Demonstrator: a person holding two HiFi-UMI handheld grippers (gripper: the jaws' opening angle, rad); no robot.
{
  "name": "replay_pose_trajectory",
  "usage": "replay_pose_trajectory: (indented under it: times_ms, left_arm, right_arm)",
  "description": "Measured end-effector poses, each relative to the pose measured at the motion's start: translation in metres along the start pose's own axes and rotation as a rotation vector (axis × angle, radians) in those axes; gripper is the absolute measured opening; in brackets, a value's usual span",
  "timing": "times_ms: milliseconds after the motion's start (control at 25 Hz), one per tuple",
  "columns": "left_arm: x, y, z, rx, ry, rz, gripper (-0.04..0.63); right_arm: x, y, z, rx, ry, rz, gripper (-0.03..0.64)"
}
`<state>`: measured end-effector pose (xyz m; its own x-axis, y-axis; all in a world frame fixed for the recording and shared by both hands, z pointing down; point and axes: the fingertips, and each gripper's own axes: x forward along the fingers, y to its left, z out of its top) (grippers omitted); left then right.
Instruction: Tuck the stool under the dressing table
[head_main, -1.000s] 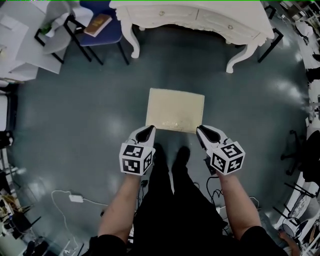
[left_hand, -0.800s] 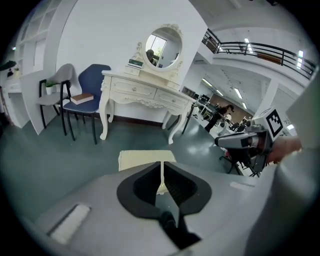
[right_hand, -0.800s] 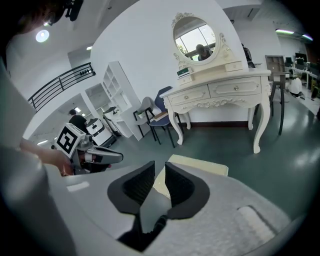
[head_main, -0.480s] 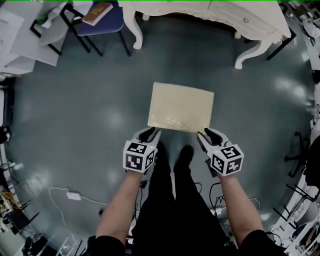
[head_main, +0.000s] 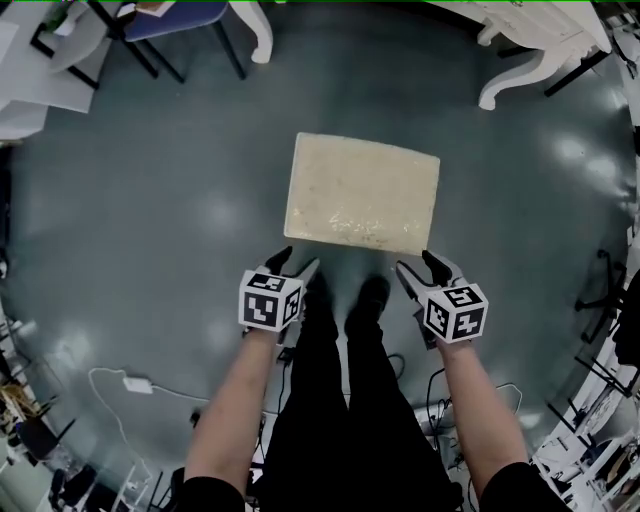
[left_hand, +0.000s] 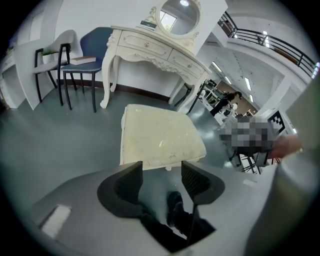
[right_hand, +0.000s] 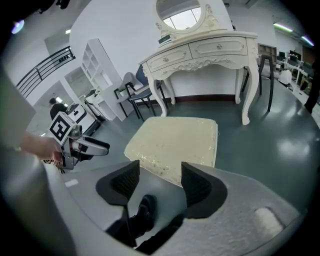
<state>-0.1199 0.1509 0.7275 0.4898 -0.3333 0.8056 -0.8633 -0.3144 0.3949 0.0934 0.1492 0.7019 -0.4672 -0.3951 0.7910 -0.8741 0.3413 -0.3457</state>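
Note:
A cream cushioned stool (head_main: 362, 190) stands on the grey floor, apart from the white dressing table (head_main: 535, 40) at the top edge. My left gripper (head_main: 297, 260) hovers just short of the stool's near left corner, my right gripper (head_main: 415, 263) just short of its near right corner. Both have just been opening and stand open with nothing between the jaws. In the left gripper view the stool (left_hand: 159, 135) lies just beyond the left gripper (left_hand: 162, 172), with the mirrored table (left_hand: 150, 45) behind. The right gripper view shows the right gripper (right_hand: 160, 172) before the stool (right_hand: 175, 140) and the table (right_hand: 200, 52).
A blue chair (head_main: 180, 15) with black legs stands left of the table. The person's black shoes (head_main: 370, 295) are just behind the stool. A white power adapter (head_main: 133, 383) and cables lie on the floor at lower left, and black chair bases (head_main: 610, 290) at the right.
Both grippers have sunk to the stool's near edge and their jaws have spread apart. The stool now looks larger, and the table has slid to the top edge of the head view.

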Motion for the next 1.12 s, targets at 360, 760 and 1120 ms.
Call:
replay_pose_trajectory:
  times_ms: [360,760,1120]
  left_arm:
    - [0.049,0.034,-0.032,0.014,0.056,0.039,0.325]
    - [0.081,0.072,-0.028,0.053,0.103,0.113,0.341]
    - [0.088,0.067,-0.028,0.094,0.155,0.144,0.33]
  right_arm:
    - [0.043,-0.048,-0.041,0.003,0.021,-0.087,0.3]
    - [0.073,-0.076,-0.05,-0.01,0.066,-0.171,0.314]
    - [0.077,-0.08,-0.049,-0.06,0.066,-0.157,0.283]
